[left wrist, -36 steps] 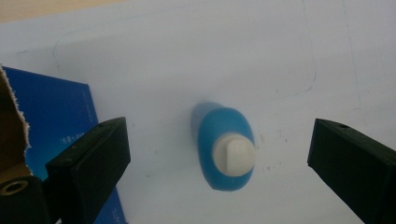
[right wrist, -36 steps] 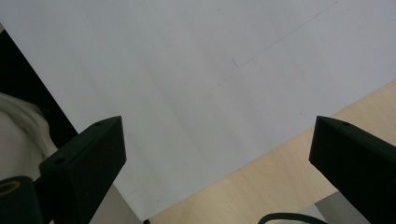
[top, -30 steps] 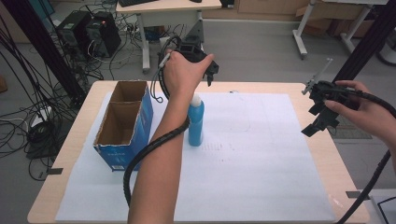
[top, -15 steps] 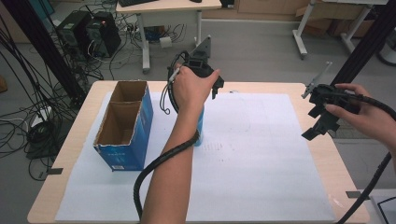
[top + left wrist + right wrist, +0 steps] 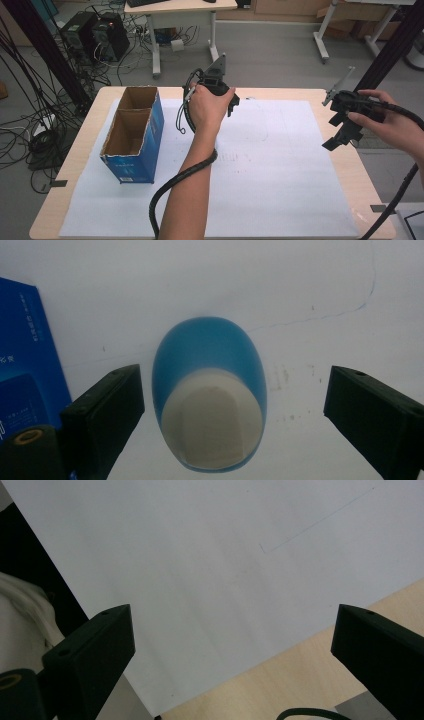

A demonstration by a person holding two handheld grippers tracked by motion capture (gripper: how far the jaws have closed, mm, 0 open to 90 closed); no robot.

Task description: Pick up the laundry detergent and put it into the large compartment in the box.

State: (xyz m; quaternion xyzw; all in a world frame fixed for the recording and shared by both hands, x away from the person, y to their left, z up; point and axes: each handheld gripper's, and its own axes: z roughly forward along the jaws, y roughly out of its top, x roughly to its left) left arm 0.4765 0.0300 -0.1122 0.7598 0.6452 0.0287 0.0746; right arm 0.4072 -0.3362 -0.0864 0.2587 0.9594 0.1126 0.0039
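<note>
Blue bottle [image 5: 210, 405] between released, just-closing left gripper [image 5: 230, 410] fingers [image 5: 107, 410], untouched; could tip if struck off-centre. Right gripper [image 5: 230, 655] released.

Your high view looks forward and down over the whole table [image 5: 300, 97]. Both gripper views look down, close on its white sheet [image 5: 210, 570], which all three views share.
</note>
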